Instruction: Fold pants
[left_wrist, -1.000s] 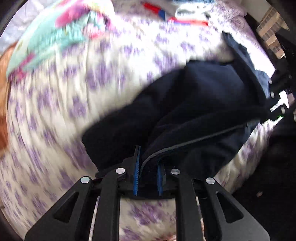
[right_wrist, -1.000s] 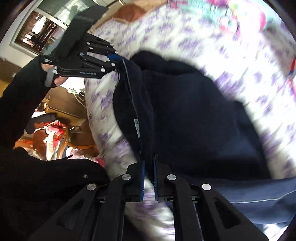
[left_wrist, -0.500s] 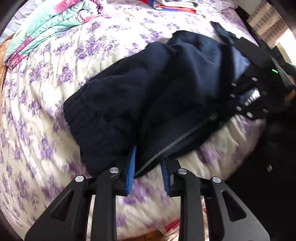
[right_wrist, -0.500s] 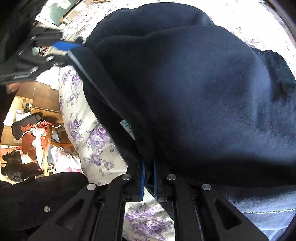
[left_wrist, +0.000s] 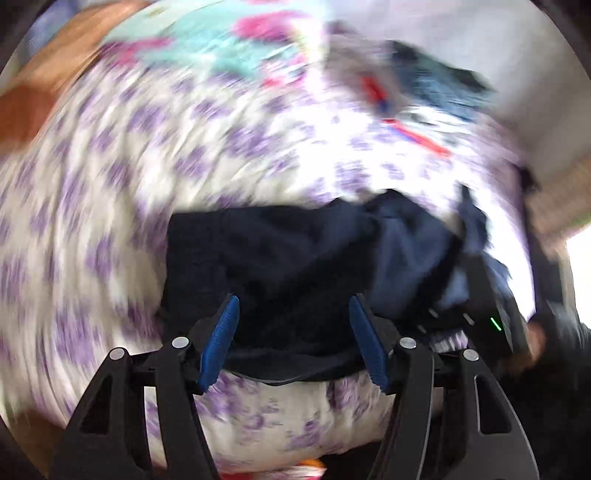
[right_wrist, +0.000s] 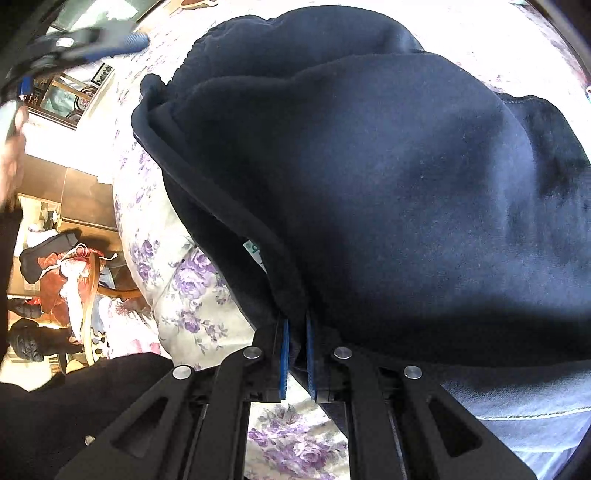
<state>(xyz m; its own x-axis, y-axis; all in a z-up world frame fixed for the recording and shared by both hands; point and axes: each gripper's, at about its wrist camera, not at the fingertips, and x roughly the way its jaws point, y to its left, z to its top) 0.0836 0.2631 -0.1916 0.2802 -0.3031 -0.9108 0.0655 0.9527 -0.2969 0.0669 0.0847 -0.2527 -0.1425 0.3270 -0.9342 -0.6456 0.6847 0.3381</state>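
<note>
Left gripper (left_wrist: 293, 341): jaws opening, blue pads (left_wrist: 218, 341) spread wide, dark fabric lies between them but neither pad presses it. Reads as a release, the fold edge being laid down.

Right gripper (right_wrist: 296, 360): jaws clenched on the edge of the navy pants (right_wrist: 369, 192), hem pinched between its pads. Likely holding that corner pinned so the folded layer doesn't slide while the other side lets go.

Pants sit doubled over near the edge of the bed, on the purple-floral bedspread (right_wrist: 192, 295).

View differences: left wrist is heavily motion-blurred but shows the wider bed, with a teal-and-pink blanket (left_wrist: 221, 40) and a pile of other clothes (left_wrist: 432, 85) at the far end, well apart from the pants. Right wrist is sharp and close: it shows stacked layers, a small label (right_wrist: 253, 247) at the seam, and the room beside the bed.
</note>
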